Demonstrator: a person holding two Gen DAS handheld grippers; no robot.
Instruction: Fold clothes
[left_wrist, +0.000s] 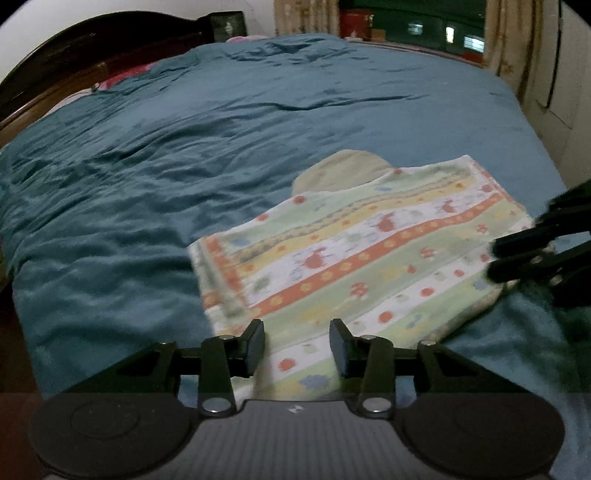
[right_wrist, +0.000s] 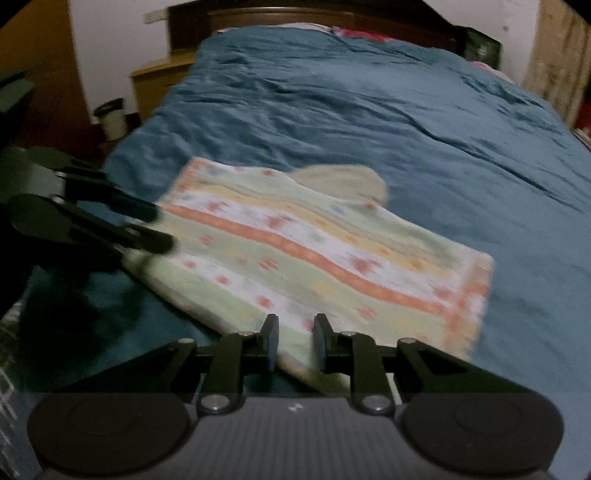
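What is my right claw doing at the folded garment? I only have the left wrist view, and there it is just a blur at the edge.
Observer: In the right wrist view, the right claw has its jaws narrowly apart, with the striped garment's near corner showing in the gap. Whether it is pinched is unclear.
Operator: Anything beside the bed on that side?
Observer: A wooden nightstand stands by the head end.
Operator: Anything else there?
Observer: A small white container stands near it.

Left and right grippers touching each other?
Apart. Left wrist view: left gripper sits bottom centre, right gripper far right, striped garment spanning the gap.
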